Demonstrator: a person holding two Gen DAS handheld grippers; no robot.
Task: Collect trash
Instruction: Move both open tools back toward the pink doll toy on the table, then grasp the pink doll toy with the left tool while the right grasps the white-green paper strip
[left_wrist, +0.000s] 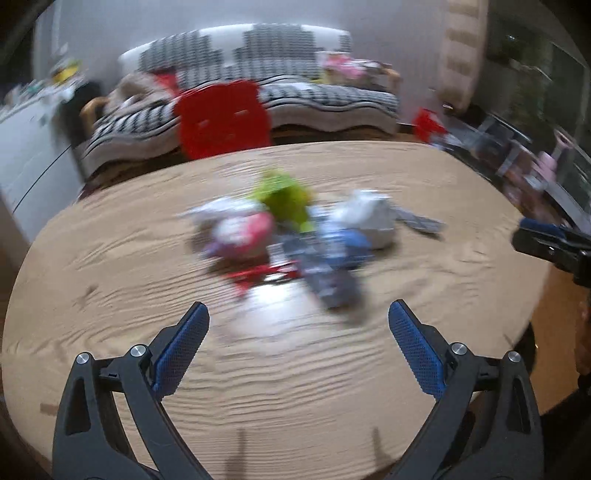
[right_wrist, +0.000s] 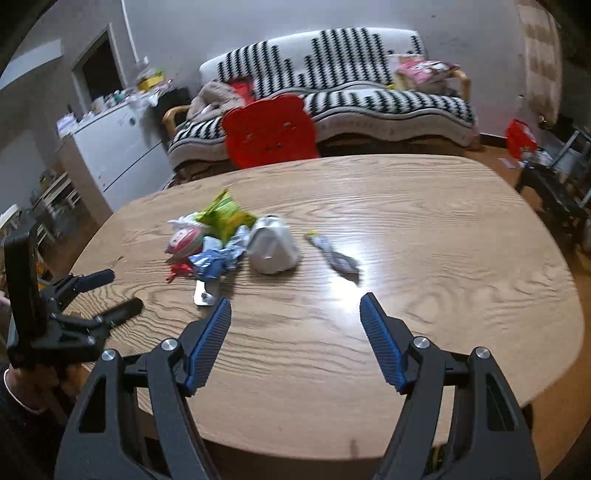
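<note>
A heap of trash lies on the oval wooden table (right_wrist: 424, 206): a green snack bag (right_wrist: 226, 218), a pink-and-white wrapper (right_wrist: 184, 239), a blue foil wrapper (right_wrist: 214, 260), a red scrap (right_wrist: 176, 270), a crumpled white packet (right_wrist: 273, 245), a grey strip (right_wrist: 334, 254) and a silver strip (right_wrist: 203, 293). My right gripper (right_wrist: 296, 298) hangs open above the table, near side of the heap, nothing between its fingers. My left gripper (right_wrist: 123, 290) stands wide open at the table's left edge, empty. The left wrist view is blurred; its gripper (left_wrist: 298, 305) faces the heap (left_wrist: 288, 236).
A red plastic chair (right_wrist: 269, 133) stands at the table's far edge, a black-and-white sofa (right_wrist: 369, 99) behind it. A white cabinet (right_wrist: 110, 147) is at the left. On the floor at the right are a red bag (right_wrist: 519, 134) and metal shelving (right_wrist: 569, 162).
</note>
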